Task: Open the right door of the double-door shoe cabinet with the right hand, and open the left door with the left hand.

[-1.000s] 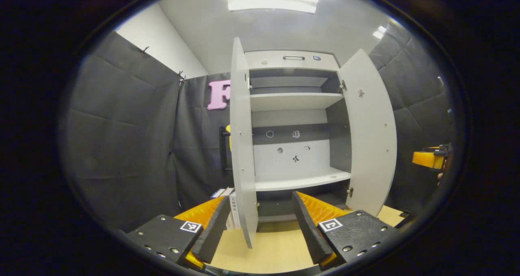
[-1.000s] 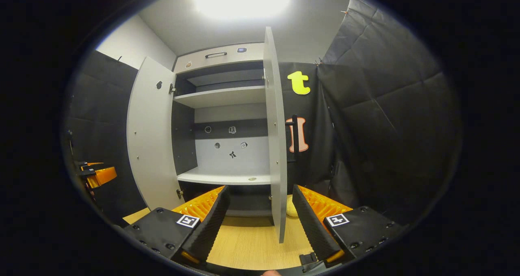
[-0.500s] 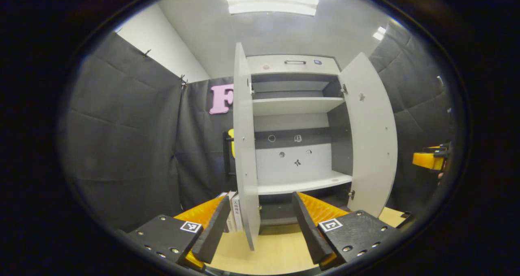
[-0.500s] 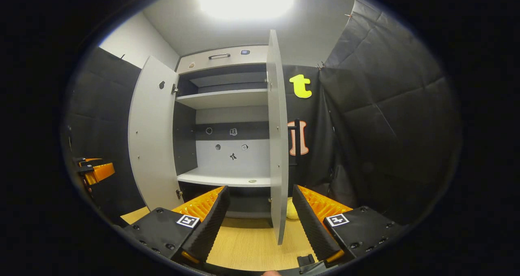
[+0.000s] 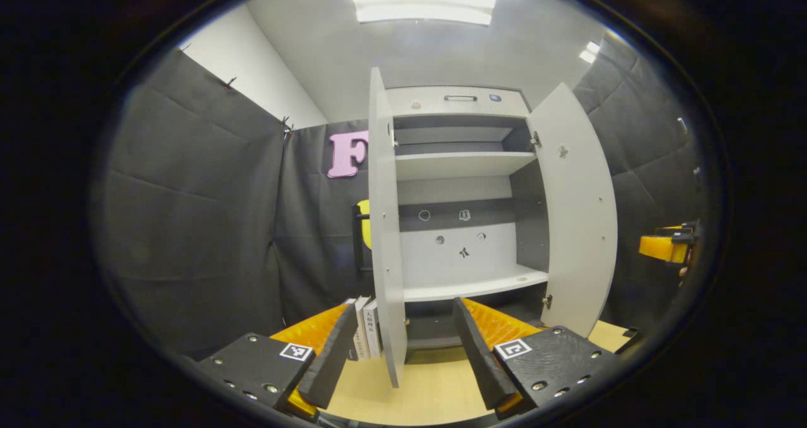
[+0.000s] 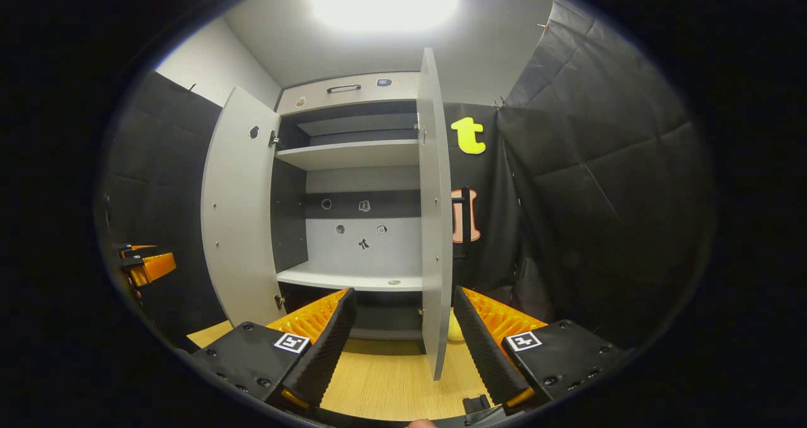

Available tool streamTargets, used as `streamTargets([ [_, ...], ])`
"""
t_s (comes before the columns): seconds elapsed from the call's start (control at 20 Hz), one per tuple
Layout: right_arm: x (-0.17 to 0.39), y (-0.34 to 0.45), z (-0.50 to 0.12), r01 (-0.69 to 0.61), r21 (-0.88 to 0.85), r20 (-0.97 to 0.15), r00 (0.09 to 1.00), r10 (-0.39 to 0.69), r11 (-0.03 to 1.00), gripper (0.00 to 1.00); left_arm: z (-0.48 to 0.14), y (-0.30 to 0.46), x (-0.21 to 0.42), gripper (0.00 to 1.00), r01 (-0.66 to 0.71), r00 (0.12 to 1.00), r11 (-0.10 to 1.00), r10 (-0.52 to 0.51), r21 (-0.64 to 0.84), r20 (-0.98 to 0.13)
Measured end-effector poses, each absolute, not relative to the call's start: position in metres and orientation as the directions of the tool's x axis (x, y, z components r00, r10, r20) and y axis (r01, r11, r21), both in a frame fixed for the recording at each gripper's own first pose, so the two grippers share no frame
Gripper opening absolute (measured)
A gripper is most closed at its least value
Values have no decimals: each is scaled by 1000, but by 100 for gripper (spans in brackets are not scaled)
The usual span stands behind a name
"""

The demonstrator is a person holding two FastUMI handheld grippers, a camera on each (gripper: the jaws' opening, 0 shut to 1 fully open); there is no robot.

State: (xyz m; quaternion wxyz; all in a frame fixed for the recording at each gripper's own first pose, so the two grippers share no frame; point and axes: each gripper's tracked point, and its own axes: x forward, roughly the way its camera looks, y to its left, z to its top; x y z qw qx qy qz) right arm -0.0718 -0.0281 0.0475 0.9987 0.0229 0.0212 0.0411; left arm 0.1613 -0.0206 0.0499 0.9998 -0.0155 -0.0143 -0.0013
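Observation:
The grey shoe cabinet [image 5: 457, 100] stands with both doors swung open and bare shelves inside. In the left gripper view the left door [image 5: 384, 226] is seen edge-on, its black handle [image 5: 359, 239] behind it. My left gripper [image 5: 403, 358] is open, and the door's lower edge shows between the fingers without touching either. The right door [image 5: 580, 220] hangs wide, with the other gripper [image 5: 662, 246] beyond it. In the right gripper view the right door [image 6: 435, 214] is edge-on between the fingers of my open right gripper [image 6: 403, 352]. Its handle [image 6: 465, 223] faces away. The left door [image 6: 239, 207] and the other gripper [image 6: 148, 265] are on the left.
Books [image 5: 364, 327] stand upright beside the cabinet, behind the left door. A small yellow thing [image 6: 454, 328] lies on the floor behind the right door. Light wooden floor [image 5: 435, 390] runs in front of the cabinet. Black cloth walls close in both sides.
Both views have shifted a little, so the cabinet sits slightly lower and each edge-on door further right. More of the books shows behind the left door. Both grippers stay open.

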Motion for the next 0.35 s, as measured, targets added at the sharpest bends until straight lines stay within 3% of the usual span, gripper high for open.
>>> streamTargets([
  [0.35,-77,-30,47,-74,44,-40,996,75,996,97,50,-22,161,89,10,1000,999,-10,-32,27],
])
